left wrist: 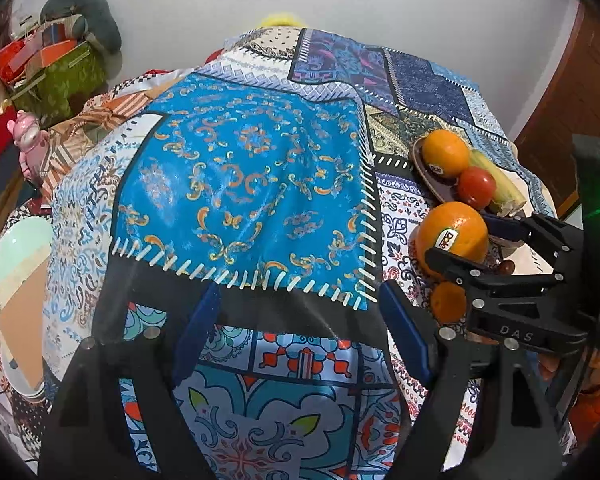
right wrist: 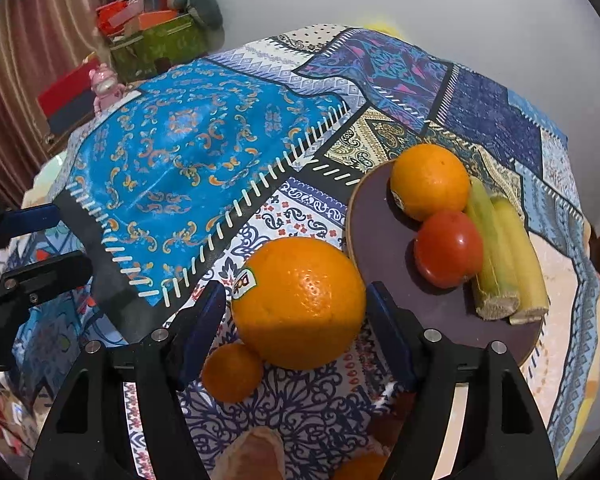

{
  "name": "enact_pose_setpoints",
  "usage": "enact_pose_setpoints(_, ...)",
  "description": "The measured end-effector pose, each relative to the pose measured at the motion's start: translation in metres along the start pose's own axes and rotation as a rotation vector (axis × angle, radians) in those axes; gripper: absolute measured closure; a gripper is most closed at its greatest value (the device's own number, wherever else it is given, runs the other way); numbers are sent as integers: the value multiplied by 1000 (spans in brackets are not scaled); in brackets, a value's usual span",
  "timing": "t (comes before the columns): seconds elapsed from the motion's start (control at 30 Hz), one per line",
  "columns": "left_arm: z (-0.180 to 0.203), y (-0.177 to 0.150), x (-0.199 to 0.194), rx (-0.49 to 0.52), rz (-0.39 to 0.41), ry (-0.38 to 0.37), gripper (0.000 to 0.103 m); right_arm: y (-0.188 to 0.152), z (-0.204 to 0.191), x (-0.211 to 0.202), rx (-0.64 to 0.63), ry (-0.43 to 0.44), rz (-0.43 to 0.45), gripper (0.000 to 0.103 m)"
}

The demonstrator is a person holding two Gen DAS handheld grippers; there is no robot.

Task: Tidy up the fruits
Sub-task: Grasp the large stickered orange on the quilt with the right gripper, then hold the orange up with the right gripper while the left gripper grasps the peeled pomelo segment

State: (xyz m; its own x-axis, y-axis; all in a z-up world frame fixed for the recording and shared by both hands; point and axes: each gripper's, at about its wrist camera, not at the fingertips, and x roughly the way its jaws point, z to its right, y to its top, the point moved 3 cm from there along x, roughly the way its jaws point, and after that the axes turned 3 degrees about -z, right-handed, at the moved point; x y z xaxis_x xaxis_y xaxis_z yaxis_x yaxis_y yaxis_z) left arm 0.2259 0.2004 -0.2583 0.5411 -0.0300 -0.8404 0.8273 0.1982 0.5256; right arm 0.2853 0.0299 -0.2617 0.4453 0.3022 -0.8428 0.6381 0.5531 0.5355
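In the right wrist view my right gripper [right wrist: 296,308] is shut on a large orange [right wrist: 300,300] with a Dole sticker, held beside the rim of a dark round plate [right wrist: 379,232]. The plate holds another orange [right wrist: 429,182], a red tomato [right wrist: 447,248] and two sugarcane pieces [right wrist: 503,256]. A small orange [right wrist: 232,372] lies on the cloth under the held one. In the left wrist view my left gripper [left wrist: 300,328] is open and empty over the patchwork cloth; the right gripper [left wrist: 455,240] with the large orange [left wrist: 451,234] and the plate [left wrist: 423,168] are at its right.
A patchwork tablecloth [left wrist: 240,168] covers the table. A pale green bowl [left wrist: 20,240] and a pink toy [left wrist: 30,140] sit at the left edge. A green box [right wrist: 156,48] with clutter stands behind. More fruit [right wrist: 256,456] lies near the front edge.
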Motion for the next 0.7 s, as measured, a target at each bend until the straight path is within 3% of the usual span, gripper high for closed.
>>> enact_pose_setpoints(0.1, 4, -1, -1, 3, 1, -4, 22, 0, 0, 0, -12, -15, 6, 36)
enact_pose_setpoints(0.37, 23, -1, -6, 21, 0, -17, 22, -4, 6, -13, 36, 54, 28, 38)
enact_pose_setpoints(0.7, 66, -7, -13, 60, -18, -64, 22, -19, 37, -83, 78, 27, 158, 39)
